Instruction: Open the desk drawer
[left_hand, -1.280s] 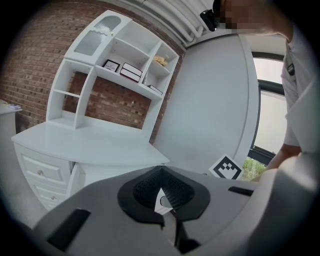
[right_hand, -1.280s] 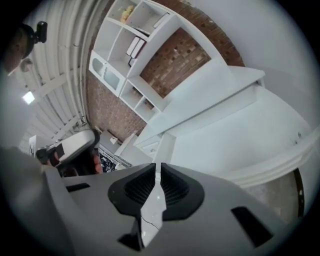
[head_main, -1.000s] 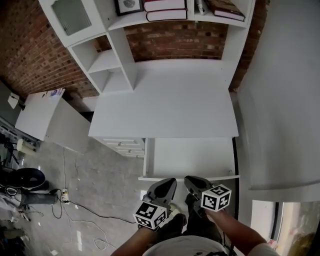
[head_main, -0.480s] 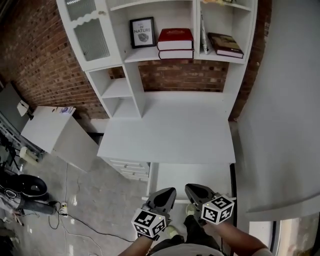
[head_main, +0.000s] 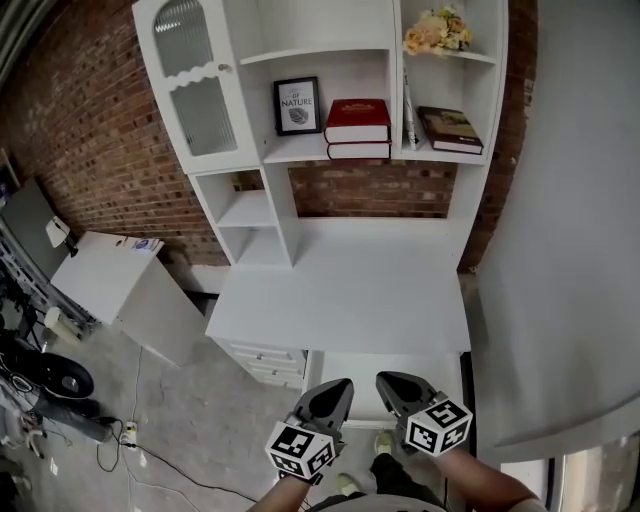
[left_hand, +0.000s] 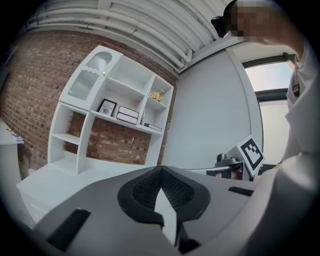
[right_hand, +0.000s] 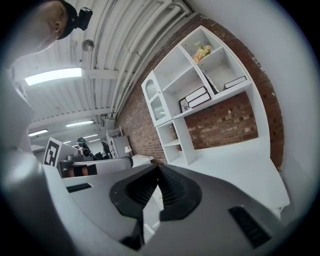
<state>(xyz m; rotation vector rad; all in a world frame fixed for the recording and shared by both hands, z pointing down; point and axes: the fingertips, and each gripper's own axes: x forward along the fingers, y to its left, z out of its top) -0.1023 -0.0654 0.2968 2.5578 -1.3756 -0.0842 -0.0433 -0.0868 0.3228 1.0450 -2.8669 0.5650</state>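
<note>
The white desk (head_main: 340, 290) stands against a brick wall, with a tall hutch (head_main: 330, 150) on it. Its wide drawer (head_main: 365, 362) is pulled out under the front edge, and the inside looks bare. Both grippers hover side by side above the drawer's front, held level and apart from it. My left gripper (head_main: 342, 384) (left_hand: 161, 169) is shut with nothing in it. The jaws of my right gripper (head_main: 384, 380) (right_hand: 158, 166) are closing; their tips meet and nothing is between them. Each gripper view shows the other gripper's marker cube (left_hand: 250, 154) (right_hand: 52, 152).
A small stack of drawers (head_main: 262, 360) sits under the desk's left side. A low white cabinet (head_main: 110, 275) stands further left, with cables (head_main: 120, 435) on the floor. A grey wall (head_main: 570, 250) runs close along the right. Books (head_main: 357, 120) and a framed picture (head_main: 297, 105) fill the hutch.
Both grippers have risen. The head view has tipped upward, so the desk slid down the picture and the hutch shelves came into sight. The drawer stays pulled out.
</note>
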